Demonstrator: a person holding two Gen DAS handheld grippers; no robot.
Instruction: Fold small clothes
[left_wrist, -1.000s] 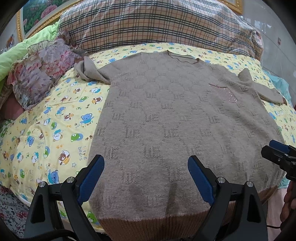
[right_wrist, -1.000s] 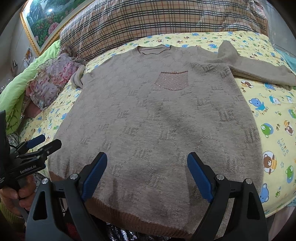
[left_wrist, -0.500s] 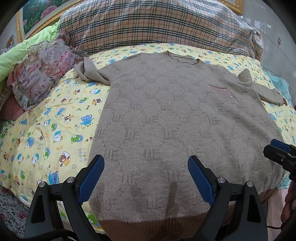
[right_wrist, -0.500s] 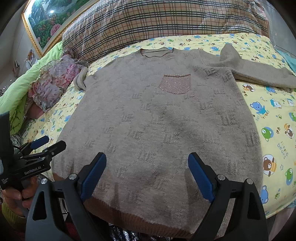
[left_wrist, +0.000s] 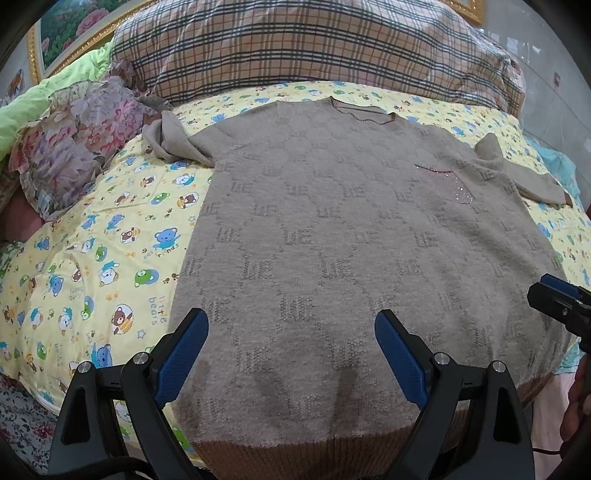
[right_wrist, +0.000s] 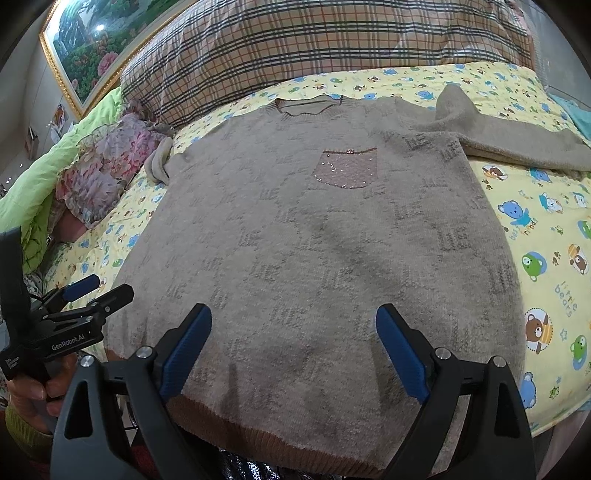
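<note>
Sweater (left_wrist: 351, 251): one, beige knit, spread flat on the bear-print sheet (left_wrist: 110, 236), hem nearest.
Left gripper (left_wrist: 291, 354): spread wide, empty, over the hem.
Right gripper (right_wrist: 293, 350): spread wide, empty, over the hem.
Sleeves: two, splayed outward.

I am holding the left gripper (left_wrist: 291, 350) low and level, its two blue-padded fingers (left_wrist: 183, 347) spread wide apart and gripping nothing. I am keeping the right gripper (right_wrist: 293, 347) in the same pose, jaws standing wide, nothing between its pads (right_wrist: 400, 349). In the right wrist view the left gripper is showing at the left edge, my hand (right_wrist: 31, 387) wrapping its handle, a sleeve cuff showing at the wrist. In the left wrist view the right gripper's tips are poking in at the right edge, fingers parted.
</note>
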